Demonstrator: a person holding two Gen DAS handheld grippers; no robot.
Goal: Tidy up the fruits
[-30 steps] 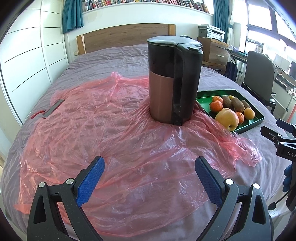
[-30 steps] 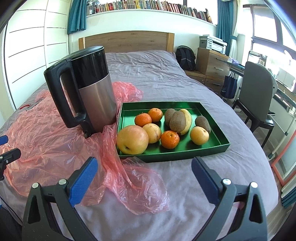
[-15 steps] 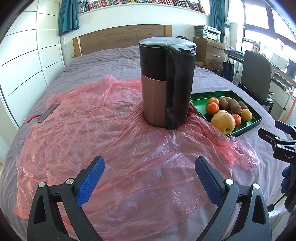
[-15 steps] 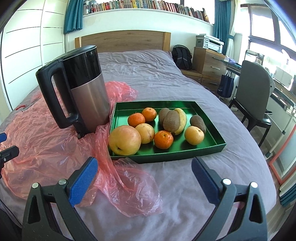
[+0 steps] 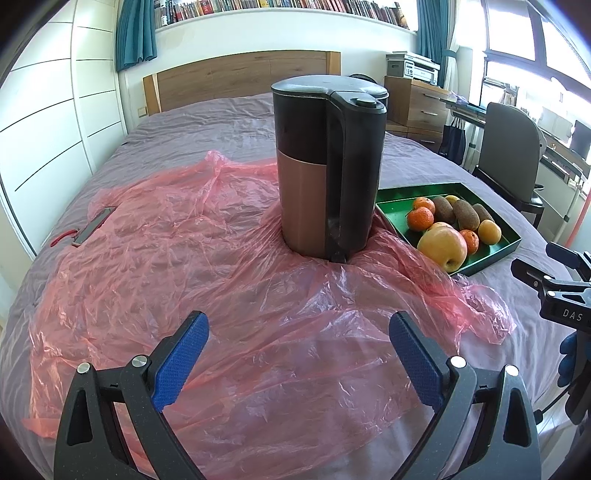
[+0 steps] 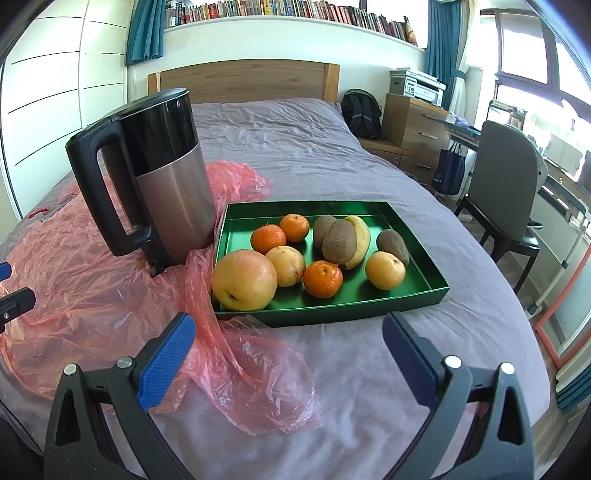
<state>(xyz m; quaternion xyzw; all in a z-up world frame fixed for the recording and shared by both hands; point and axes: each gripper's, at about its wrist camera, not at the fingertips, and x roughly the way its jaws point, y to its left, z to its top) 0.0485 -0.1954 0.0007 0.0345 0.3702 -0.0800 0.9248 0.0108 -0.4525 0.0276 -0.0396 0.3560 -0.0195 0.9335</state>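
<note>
On the bed [image 6: 369,369], green tray [image 6: 417,295] holds the fruits [image 6: 321,254], just beside kettle [image 6: 166,177] standing on pink plastic sheet [image 5: 184,258]. Left gripper [image 5: 297,360] and right gripper [image 6: 288,354] both spread wide, empty, hovering short of everything.

This is a bedroom in a home that doubles as a study. A wide bed [image 6: 295,140] with grey-purple bedding and a wooden headboard [image 6: 243,81] fills the middle. White wardrobe doors [image 5: 55,110] line the left wall, and a long bookshelf [image 6: 295,9] runs above teal curtains [image 6: 146,33]. To the right stand a wooden dresser [image 6: 413,125] bearing a printer [image 6: 417,85], a desk chair [image 6: 506,177] and a backpack [image 6: 362,114].
</note>
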